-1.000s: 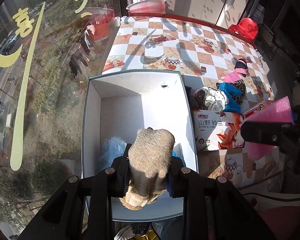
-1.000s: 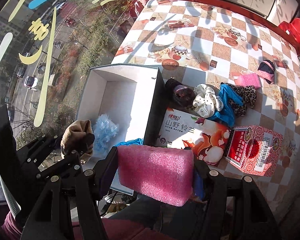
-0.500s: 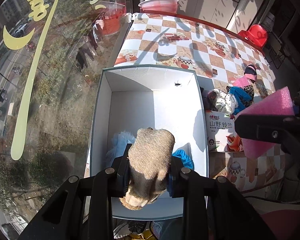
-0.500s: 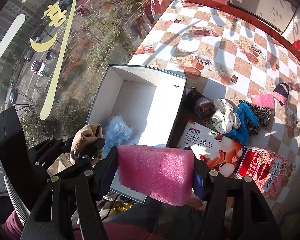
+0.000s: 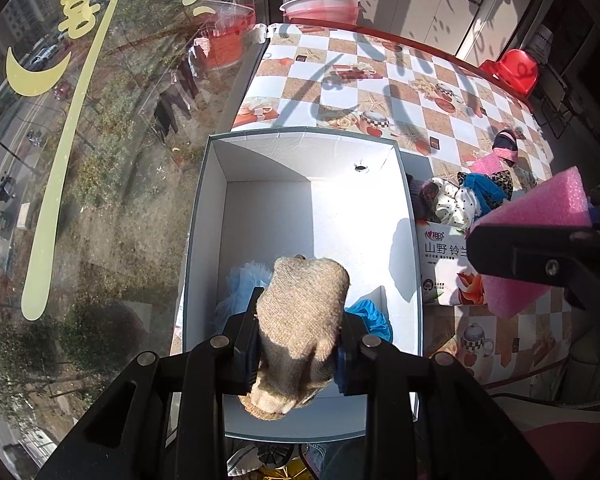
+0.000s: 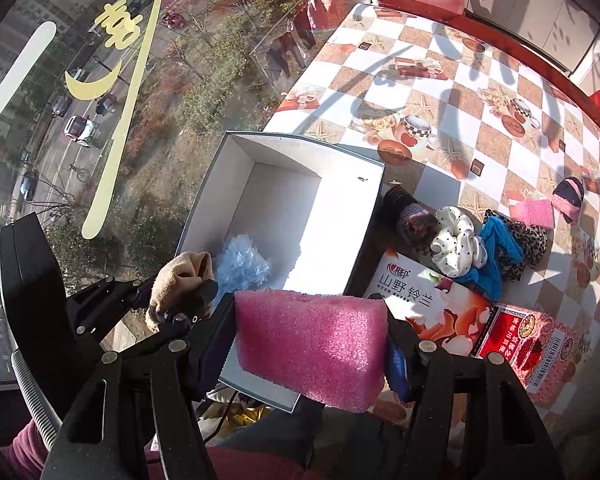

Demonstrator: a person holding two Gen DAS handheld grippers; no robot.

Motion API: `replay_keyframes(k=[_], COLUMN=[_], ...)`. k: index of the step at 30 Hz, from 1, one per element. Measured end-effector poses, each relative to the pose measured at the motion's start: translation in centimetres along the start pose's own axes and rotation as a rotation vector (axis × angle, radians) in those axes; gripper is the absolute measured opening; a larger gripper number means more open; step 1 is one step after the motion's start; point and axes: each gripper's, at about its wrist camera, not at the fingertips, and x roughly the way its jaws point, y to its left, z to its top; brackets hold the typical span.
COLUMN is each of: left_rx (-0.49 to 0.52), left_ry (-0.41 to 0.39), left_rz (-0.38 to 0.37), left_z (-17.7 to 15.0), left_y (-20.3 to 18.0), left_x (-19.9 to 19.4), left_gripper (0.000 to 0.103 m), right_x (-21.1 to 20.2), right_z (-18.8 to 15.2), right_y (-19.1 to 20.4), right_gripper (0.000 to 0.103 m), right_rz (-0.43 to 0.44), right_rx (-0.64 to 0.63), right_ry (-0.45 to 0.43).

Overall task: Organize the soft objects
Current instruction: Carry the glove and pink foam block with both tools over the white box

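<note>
left gripper [image 5: 298, 340]: its fingers pinch a tan knitted sock [image 5: 302, 320], squeezed narrow between the pads, pointing steeply down over the near end of the white box [image 5: 204, 240].
right gripper [image 6: 310, 344]: its fingers pinch a pink foam block [image 6: 310, 344] across its width, hanging over the box's near right corner, partly past the rim.
already below the left fingers: a pale blue fluffy thing [image 5: 240, 284] and a blue cloth [image 5: 370, 314] lie on the box floor, just under and either side of the sock.
waiting beyond the right fingers: a heap on the counter [image 6: 440, 80] of a polka-dot scrunchie [image 6: 458, 246], a blue scrunchie [image 6: 496, 254] and a leopard-print one [image 6: 534, 242], just past a printed carton [image 6: 432, 312].
risk, sock: it bulges above and below the pads; on release it may cling to one pad or drape over the near wall instead of dropping in.
risk, foam: from this spot a release would likely catch the rim or land on the carton; it looks light enough to bounce or tip out.
risk, crowding: both tools hang close together at the same end, so a sideways move by either could knock the other or shove the box.
risk, box: it sits at the counter edge by the window; a push on the near wall could slide it.
</note>
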Motion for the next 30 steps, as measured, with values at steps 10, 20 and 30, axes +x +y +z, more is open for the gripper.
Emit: replay_keyframes(k=[10, 20, 30], left_rx=[-0.007, -0.064, -0.089], left_ry=[0.004, 0.034, 0.052], left_rz=[0.004, 0.022, 0.035], left_z=[0.0, 1.0, 2.7], left_y=[0.3, 2.1, 2.6], left_x=[0.3, 2.4, 4.2], left_gripper=[0.031, 0.031, 0.031], right_x=[0.4, 2.1, 3.9], right_z=[0.3, 2.2, 5.0], right_y=[0.3, -0.4, -1.5], right_gripper=[0.066, 0.066, 0.066], right_rz=[0.0, 0.006, 0.029], right_rx=[-0.004, 0.015, 0.066], right_ry=[0.007, 0.027, 0.036])
